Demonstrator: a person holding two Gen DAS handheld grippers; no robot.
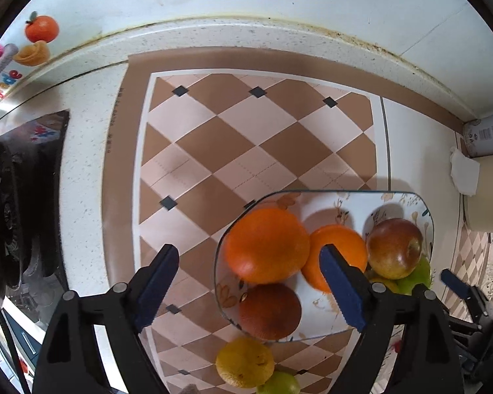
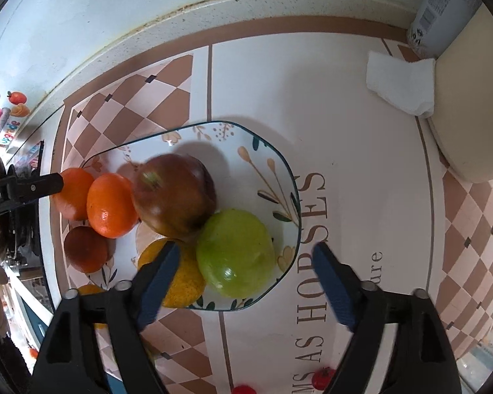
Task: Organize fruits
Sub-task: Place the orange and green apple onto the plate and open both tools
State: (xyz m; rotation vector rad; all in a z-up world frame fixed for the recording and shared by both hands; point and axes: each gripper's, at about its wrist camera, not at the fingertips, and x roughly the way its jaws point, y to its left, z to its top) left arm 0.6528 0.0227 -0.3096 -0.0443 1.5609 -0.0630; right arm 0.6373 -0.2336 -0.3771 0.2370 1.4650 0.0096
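A floral plate point(image 1: 325, 321) point(image 2: 272, 167) holds a large orange point(image 1: 268, 244) point(image 2: 72, 193), a second orange point(image 1: 337, 246) point(image 2: 110, 210), a dark red-brown fruit point(image 1: 269, 312) point(image 2: 85, 249), a red-green apple point(image 1: 394, 248) point(image 2: 174, 195), a green apple point(image 2: 235, 259) point(image 1: 417, 275) and a yellow fruit point(image 2: 187, 282). A lemon point(image 1: 245, 362) and a lime point(image 1: 279, 384) lie on the mat just off the plate. My left gripper point(image 1: 249, 272) is open and empty above the plate's left part. My right gripper point(image 2: 246, 266) is open and empty over the green apple.
A checked mat point(image 1: 233, 144) covers the counter; the wall runs behind. A stove point(image 1: 13, 223) is at the left. A folded white cloth point(image 2: 401, 82), a cream appliance point(image 2: 470, 105) and a can point(image 2: 440, 10) stand at the right. Small red fruits point(image 2: 322, 377) lie near the front.
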